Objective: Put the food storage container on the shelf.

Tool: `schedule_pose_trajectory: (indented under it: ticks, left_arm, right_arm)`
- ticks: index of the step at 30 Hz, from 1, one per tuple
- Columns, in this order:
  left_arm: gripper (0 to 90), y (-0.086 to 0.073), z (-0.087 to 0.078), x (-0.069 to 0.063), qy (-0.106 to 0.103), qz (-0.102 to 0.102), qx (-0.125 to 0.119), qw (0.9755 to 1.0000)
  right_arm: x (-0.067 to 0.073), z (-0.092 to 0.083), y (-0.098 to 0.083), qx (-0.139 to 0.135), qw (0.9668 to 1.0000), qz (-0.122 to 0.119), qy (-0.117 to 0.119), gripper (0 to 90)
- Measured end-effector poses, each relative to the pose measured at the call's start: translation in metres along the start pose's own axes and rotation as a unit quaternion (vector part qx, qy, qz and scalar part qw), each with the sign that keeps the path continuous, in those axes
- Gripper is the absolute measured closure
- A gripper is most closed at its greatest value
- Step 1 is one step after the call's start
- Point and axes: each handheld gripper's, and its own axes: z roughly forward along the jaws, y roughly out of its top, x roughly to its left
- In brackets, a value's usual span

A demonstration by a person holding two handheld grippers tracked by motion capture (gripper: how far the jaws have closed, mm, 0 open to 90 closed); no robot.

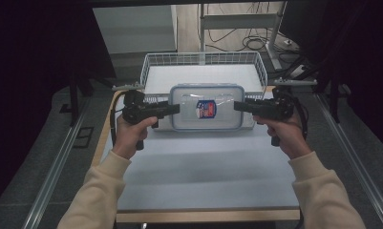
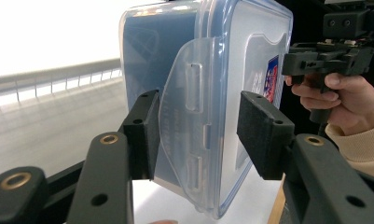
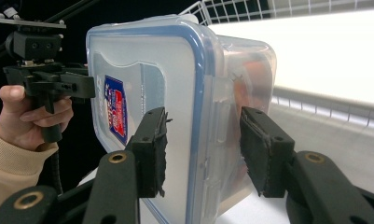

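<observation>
A clear plastic box (image 1: pixel 206 119) with a blue-rimmed lid and a red and blue label (image 1: pixel 206 109) hangs in the air between my two grippers, above the front rim of the wire basket. My left gripper (image 1: pixel 172 109) is shut on the box's left end; in the left gripper view its pads (image 2: pixel 147 135) clamp the box (image 2: pixel 212 70) at the side latch. On the opposite end, my right gripper (image 1: pixel 239 106) is shut too, its pads (image 3: pixel 259 149) pressing on the box (image 3: pixel 175 70) from both sides. Something orange-red (image 3: pixel 254 79) shows dimly inside.
A white wire basket (image 1: pixel 203 56) stands at the table's far edge, just behind and below the box. The pale tabletop (image 1: pixel 203 162) spreads out in front. Dark stands and cables flank the table on both sides.
</observation>
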Motion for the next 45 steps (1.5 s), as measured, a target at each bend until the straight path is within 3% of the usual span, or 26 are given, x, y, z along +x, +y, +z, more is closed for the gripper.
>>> schedule_pose_trajectory:
  ticks: [11,21,28,33,37,40,45]
  left_arm:
    - [50.6,0.041,0.009,0.019,-0.001,-0.006,-0.003,1.0]
    - [50.3,0.072,0.021,0.045,-0.001,-0.021,0.002,0.9998]
    - [50.3,0.082,0.034,0.065,-0.003,-0.048,0.012,0.9988]
    - [49.4,0.084,0.043,0.078,0.0,-0.058,0.029,0.9979]
    - [49.2,0.086,0.047,0.083,-0.003,-0.072,0.023,0.9971]
    - [48.9,0.09,0.052,0.086,-0.001,-0.089,0.026,0.9957]
    - [48.2,0.092,0.059,0.099,-0.01,-0.132,0.012,0.9912]
  right_arm:
    - [-0.017,0.013,0.051,0.005,1.0,-0.002,-0.007,52.6]
    - [-0.036,0.03,0.079,0.005,0.9998,0.014,-0.009,52.6]
    - [-0.059,0.045,0.091,0.012,0.9989,0.043,-0.012,52.5]
    - [-0.066,0.052,0.091,0.022,0.9982,0.052,-0.019,52.3]
    - [-0.073,0.057,0.093,0.022,0.9973,0.066,-0.024,51.6]
    - [-0.076,0.058,0.095,0.021,0.9965,0.076,-0.028,51.3]
    - [-0.085,0.063,0.099,0.021,0.9934,0.107,-0.035,50.2]
